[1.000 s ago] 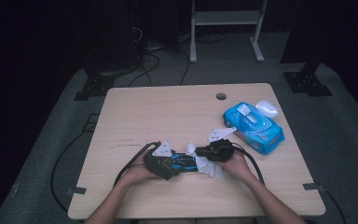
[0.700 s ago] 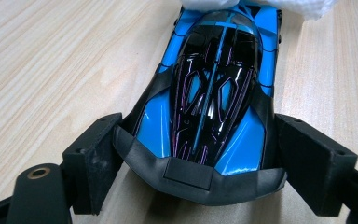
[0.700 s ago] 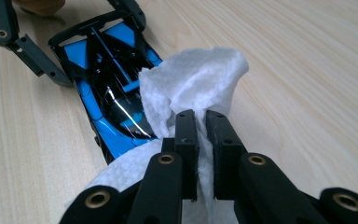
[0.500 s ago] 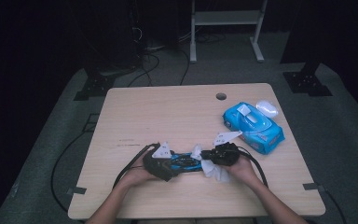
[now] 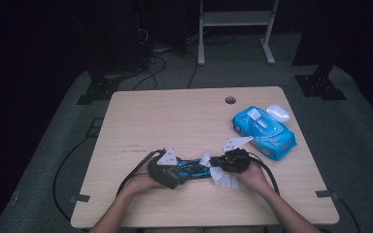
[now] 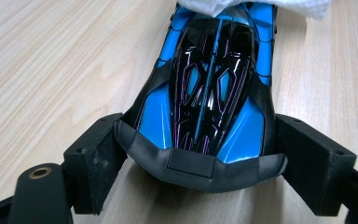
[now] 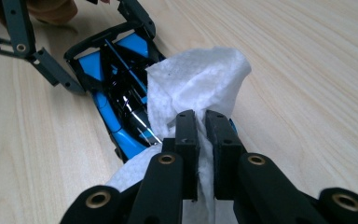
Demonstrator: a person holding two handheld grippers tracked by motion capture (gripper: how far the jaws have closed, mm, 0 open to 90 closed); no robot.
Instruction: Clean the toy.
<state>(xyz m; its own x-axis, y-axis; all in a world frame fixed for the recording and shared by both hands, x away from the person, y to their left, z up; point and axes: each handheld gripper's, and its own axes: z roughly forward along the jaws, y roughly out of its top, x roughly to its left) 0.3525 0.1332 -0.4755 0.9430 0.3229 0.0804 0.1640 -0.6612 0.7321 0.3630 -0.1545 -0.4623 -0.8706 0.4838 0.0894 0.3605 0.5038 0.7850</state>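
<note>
Toy car [image 5: 190,168], blue with black and purple striping, lying on the wooden table [image 5: 175,116] near its front edge, at about 6 o'clock from the table's middle in the high view, long axis running from 9 to 3 o'clock between the two grippers.

Left gripper [image 5: 171,170] at the car's 9 o'clock end, held in the person's left hand [image 5: 141,183]. In the left gripper view: jaws spread wide and clamped on the car [image 6: 214,88] at its black end, one pad on each flank, the car's length stretching away toward 12 o'clock.

Right gripper [image 5: 223,161] at the car's 3 o'clock end, held in the right hand [image 5: 252,177]. In the right gripper view: jaws [image 7: 200,140] pressed together, pinching a crumpled white wipe [image 7: 191,88]; wipe draped over the near end of the car [image 7: 116,70], touching its top; left gripper [image 7: 74,51] seen beyond, at 11 o'clock, gripping the far end.

Blue wipe packet [image 5: 263,129] at 2 o'clock from the car, well apart from it, near the table's right edge; small white oval object [image 5: 279,112] just beside the packet at its 1 o'clock corner. Round cable hole [image 5: 230,100] in the tabletop at 11 o'clock from the packet.
</note>
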